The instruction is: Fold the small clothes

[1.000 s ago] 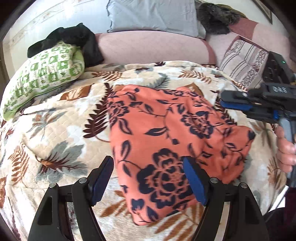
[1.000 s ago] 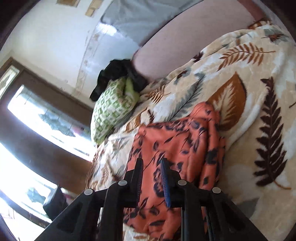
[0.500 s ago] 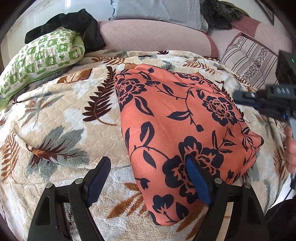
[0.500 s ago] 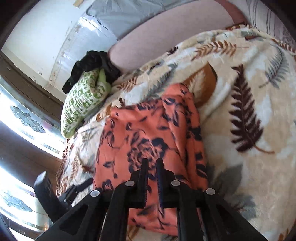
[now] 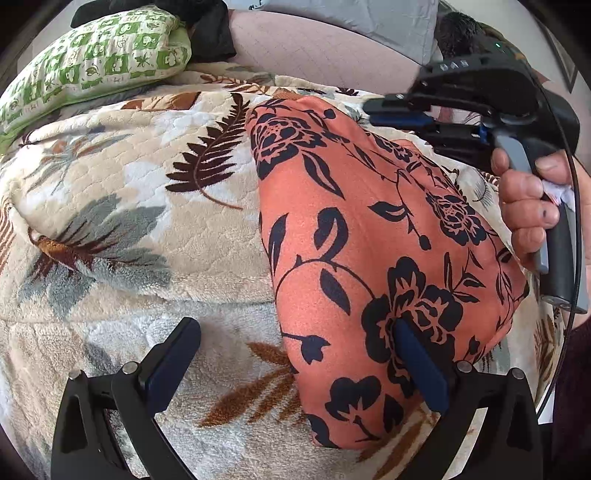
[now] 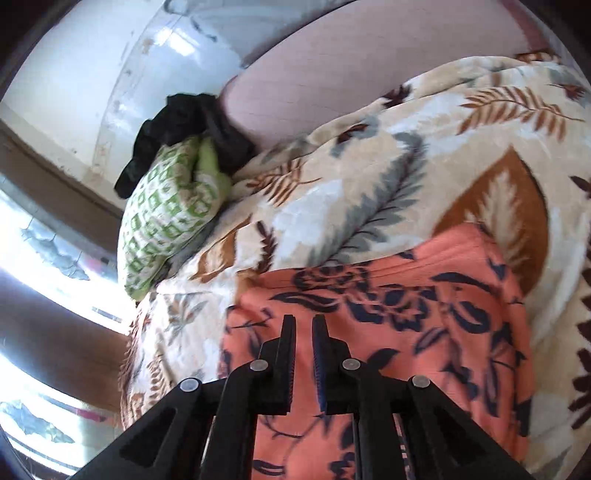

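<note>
Two tongs over one bed. Green-and-white patterned pillow (image 5: 92, 62) at bed's far left corner, black cloth (image 5: 207, 33) bunched just behind it against pink headboard (image 5: 314, 48). Leaf-print blanket (image 5: 129, 206) covers bed. Left tongs (image 5: 295, 365) spread wide, holding nothing; left finger over bare blanket, right finger (image 5: 421, 369) over near end of orange floral garment (image 5: 351, 240). Garment lies folded in a long strip on bed's right half, running from near edge toward headboard, touching blanket. Right tongs (image 5: 373, 110) above garment's far right edge, hand (image 5: 528, 206) on grey handle. In right wrist view, right tongs (image 6: 303, 332) nearly closed, narrow gap showing, nothing between fingers; garment (image 6: 406, 332) directly below, pillow (image 6: 166, 221) and black cloth (image 6: 184, 125) beyond at left.
</note>
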Demonstrator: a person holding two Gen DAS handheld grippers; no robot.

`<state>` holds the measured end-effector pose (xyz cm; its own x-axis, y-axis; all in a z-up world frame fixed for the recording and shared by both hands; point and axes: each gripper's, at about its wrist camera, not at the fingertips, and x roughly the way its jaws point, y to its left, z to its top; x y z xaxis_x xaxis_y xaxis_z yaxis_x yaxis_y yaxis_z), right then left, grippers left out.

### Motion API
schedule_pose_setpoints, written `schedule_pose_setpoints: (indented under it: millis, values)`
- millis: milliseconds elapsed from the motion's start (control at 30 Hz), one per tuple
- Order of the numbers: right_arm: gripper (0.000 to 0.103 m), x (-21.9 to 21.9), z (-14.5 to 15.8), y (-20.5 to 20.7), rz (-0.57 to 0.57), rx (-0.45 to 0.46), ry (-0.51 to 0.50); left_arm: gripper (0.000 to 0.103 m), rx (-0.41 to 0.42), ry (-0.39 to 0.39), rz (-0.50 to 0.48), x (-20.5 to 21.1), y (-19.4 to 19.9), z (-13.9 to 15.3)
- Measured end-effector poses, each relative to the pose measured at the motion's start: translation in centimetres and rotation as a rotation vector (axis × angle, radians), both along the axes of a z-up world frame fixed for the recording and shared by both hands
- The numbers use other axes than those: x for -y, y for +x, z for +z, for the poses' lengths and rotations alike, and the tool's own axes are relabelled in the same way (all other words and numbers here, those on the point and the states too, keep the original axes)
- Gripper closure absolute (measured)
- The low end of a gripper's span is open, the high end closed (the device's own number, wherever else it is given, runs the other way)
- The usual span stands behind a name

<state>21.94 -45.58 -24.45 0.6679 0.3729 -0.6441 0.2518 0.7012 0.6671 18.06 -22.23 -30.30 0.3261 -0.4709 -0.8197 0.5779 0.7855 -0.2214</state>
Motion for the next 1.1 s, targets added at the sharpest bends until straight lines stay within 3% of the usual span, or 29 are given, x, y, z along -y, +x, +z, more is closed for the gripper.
schedule_pose_setpoints:
  millis: [100,200,300,633,767,867,1100]
  values:
    - [0.092,-2.4,-0.9,2.7,0.087,0.004,0.054,0.0,0.034,0.019,-0.008,0.5,-0.4,0.0]
    - [0.091,-4.6,-5.1,5.4,0.137,-0.154,-0.008,0.0,0.058,0.034,-0.025,0.7,-0.5,0.0]
    - [0.091,-4.2,-4.9,4.5,0.125,-0.121,0.022,0.0,0.06,0.049,-0.044,0.9,-0.5,0.2]
    - [0.09,-0.9,1.0,-7.2,-0.026,-0.097,-0.14,0.0,0.127,0.109,-0.049,1.6,-1.5,0.8]
    - [0.09,-0.9,0.0,-12.1,-0.055,-0.149,-0.159,0.0,0.148,0.113,-0.049,1.6,-1.7,0.8]
    - [0.09,-0.8,-2.7,-14.1,-0.047,-0.155,-0.061,0.0,0.154,0.113,-0.048,1.6,-1.9,0.7]
    - [0.09,-1.1,-1.0,-15.8,-0.055,-0.122,-0.125,0.0,0.131,0.133,-0.051,1.9,-1.6,1.1]
